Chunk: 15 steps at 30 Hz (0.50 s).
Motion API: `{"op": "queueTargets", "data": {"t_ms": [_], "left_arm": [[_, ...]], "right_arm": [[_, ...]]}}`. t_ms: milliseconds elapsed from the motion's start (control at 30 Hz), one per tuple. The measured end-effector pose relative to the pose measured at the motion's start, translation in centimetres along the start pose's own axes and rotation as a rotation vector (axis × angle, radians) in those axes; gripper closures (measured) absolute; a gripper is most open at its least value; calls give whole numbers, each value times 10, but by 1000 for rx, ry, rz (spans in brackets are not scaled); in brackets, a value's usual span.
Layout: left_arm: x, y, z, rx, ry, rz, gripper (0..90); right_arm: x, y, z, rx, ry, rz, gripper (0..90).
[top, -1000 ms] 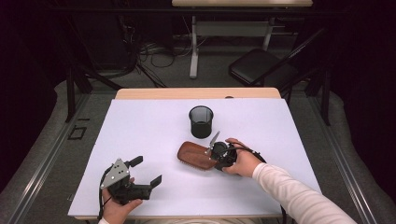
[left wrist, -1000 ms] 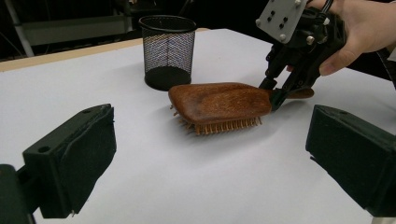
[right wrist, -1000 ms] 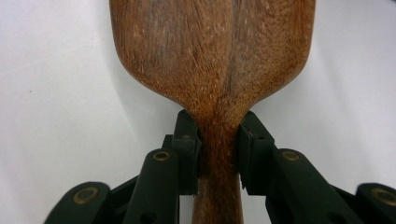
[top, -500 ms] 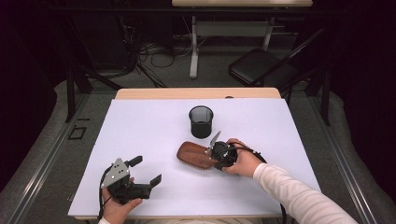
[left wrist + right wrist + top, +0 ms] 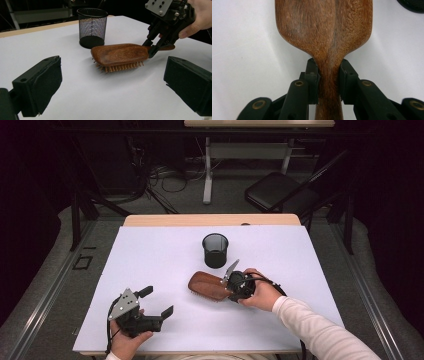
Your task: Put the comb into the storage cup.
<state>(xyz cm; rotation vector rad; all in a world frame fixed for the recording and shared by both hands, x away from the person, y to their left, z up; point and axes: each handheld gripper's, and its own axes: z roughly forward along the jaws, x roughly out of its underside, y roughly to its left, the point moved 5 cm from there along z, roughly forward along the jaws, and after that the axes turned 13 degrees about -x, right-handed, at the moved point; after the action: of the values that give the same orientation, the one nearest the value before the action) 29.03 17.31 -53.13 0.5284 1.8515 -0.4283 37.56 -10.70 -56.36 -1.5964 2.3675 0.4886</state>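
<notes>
A brown wooden hairbrush point(image 5: 209, 285) point(image 5: 120, 55) lies bristles down on the white table cover, just in front of a black mesh cup point(image 5: 215, 250) point(image 5: 92, 27). My right gripper point(image 5: 231, 288) point(image 5: 151, 51) point(image 5: 329, 77) is shut on the hairbrush's handle point(image 5: 328, 85), where the handle meets the head, pads pressing both sides. My left gripper point(image 5: 157, 302) point(image 5: 110, 90) rests near the front left of the table, open with nothing between its jaws, facing the brush from a distance.
A white cover point(image 5: 150, 260) spreads over the wooden table point(image 5: 210, 220). Behind the table stand a folding chair point(image 5: 280, 192) and a desk leg with cables on the floor point(image 5: 165, 175).
</notes>
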Motion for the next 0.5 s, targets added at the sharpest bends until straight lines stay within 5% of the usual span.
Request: {"op": "queueTargets", "data": {"t_ms": [233,500], "left_arm": [[-2,0,-4,-20,-8,14,20],[-6,2,-2,-17,-7,-15,19]], "right_arm": [[0,1,-6,13,-30,-1,729],[0,4,-21,37,-98,-2,729]]}}
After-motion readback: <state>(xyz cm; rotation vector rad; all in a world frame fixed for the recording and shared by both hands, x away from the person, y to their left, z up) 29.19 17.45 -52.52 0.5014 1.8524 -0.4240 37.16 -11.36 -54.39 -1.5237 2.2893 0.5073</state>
